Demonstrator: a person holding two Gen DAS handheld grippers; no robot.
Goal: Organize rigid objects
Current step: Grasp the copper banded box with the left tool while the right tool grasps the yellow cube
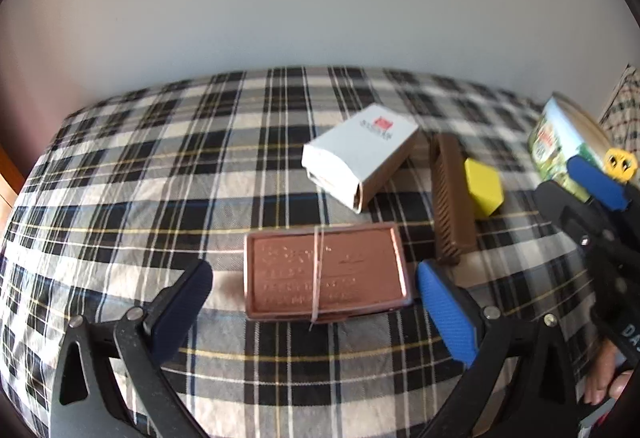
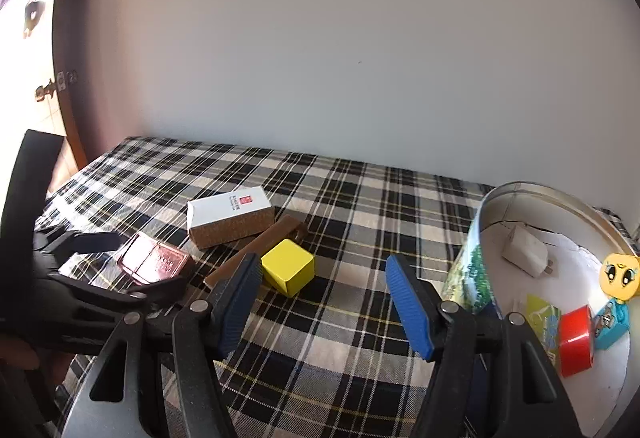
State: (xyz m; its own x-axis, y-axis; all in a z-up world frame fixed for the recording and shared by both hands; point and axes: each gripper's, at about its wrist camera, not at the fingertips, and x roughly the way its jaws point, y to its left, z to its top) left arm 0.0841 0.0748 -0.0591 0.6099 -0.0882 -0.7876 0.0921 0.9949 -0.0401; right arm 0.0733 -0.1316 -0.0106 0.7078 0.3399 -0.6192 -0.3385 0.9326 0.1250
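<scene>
Bare plaid cloth (image 2: 340, 338) before right tool (image 2: 320, 302), yellow cube (image 2: 288, 267) and round tin (image 2: 476, 270) flanking

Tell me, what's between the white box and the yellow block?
A brown comb-like piece lies between the white box and the yellow block. The left wrist view shows it best.

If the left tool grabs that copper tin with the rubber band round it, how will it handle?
The copper tin looks rigid and lies flat, so it is unlikely to roll or tip. Its glossy metal may slip against the pads. The rubber band probably keeps its lid shut.
</scene>
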